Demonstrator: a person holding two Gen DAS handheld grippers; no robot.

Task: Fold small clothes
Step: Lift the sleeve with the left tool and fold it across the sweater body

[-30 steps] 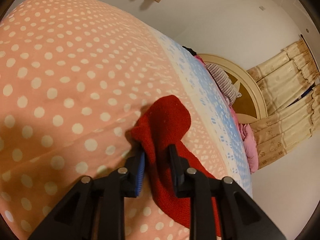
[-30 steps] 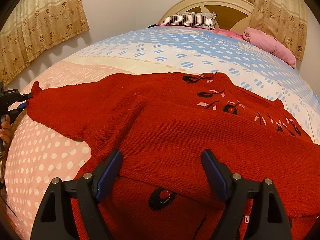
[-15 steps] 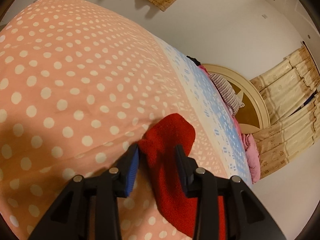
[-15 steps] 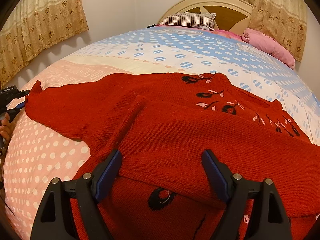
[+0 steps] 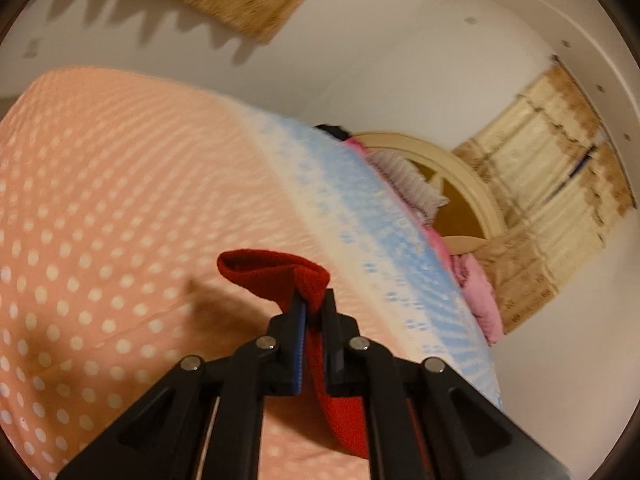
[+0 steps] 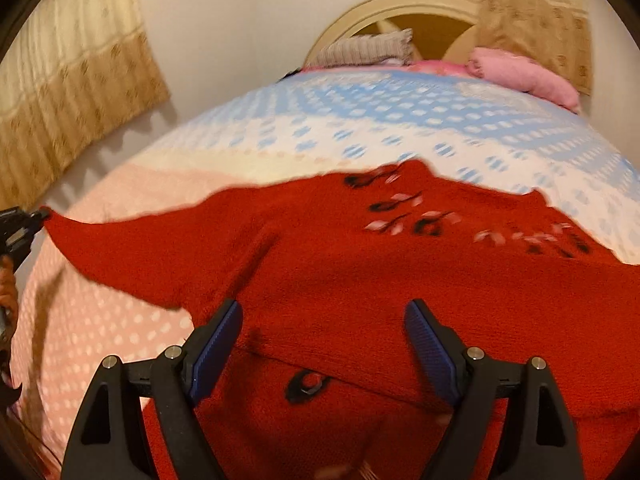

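Red sweater sleeve [image 5: 276,276] pinched, right jaws wide

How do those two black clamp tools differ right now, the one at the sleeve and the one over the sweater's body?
The left tool is shut on the red sweater's sleeve cuff; the right tool stands wide open, pinching nothing. The left tool holds the cuff lifted off the dotted bedspread; the right tool hovers over the sweater's folded body. Both are black with blue pads.

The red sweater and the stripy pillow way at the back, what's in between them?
Only bedspread, blue-and-white dotted, lies between the red sweater and the striped pillow. The right wrist view shows it.
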